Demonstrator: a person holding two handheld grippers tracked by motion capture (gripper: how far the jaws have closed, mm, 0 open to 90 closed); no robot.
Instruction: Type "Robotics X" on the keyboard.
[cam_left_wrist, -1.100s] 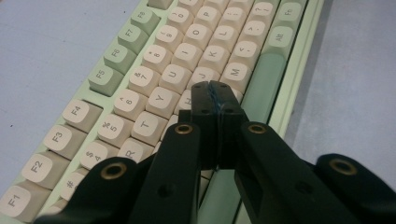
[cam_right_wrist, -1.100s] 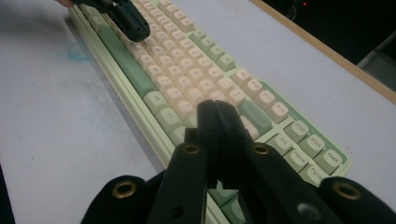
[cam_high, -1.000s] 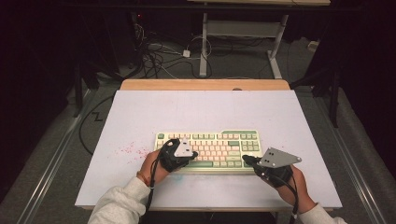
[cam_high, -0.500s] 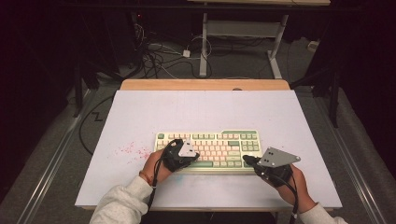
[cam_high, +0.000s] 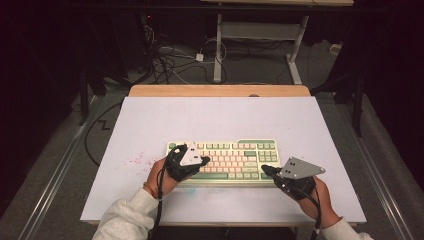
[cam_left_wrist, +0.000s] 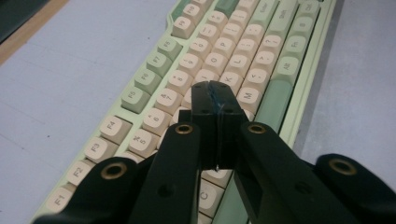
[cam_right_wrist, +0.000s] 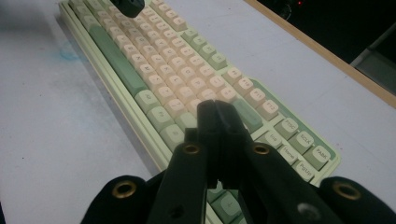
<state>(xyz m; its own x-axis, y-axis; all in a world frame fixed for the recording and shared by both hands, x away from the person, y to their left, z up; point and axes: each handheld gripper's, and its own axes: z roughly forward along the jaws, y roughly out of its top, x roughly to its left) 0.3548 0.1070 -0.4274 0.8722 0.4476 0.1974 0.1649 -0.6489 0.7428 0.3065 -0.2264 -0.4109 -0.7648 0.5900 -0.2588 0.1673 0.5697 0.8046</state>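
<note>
A green and cream keyboard (cam_high: 235, 157) lies on the white table, near its front edge. My left gripper (cam_high: 206, 160) is shut, its tips low over the keys of the keyboard's left half. In the left gripper view the closed jaws (cam_left_wrist: 215, 95) hover above the cream letter keys (cam_left_wrist: 224, 46), with nothing between them. My right gripper (cam_high: 263, 169) is shut too, at the keyboard's right front corner. The right gripper view shows its closed tips (cam_right_wrist: 217, 112) over the keys (cam_right_wrist: 154, 65) near the navigation cluster. The left gripper (cam_right_wrist: 128, 5) appears at the far end.
The white table (cam_high: 220, 120) has a wooden far edge (cam_high: 220, 91). Pink specks (cam_high: 136, 160) mark the surface left of the keyboard, and a faint blue smudge (cam_right_wrist: 70, 53) lies in front of it. Cables (cam_high: 170, 60) and a desk frame (cam_high: 218, 45) stand on the floor beyond.
My left gripper has crept slightly farther in over the keys. The right gripper and the keyboard have stayed in place.
</note>
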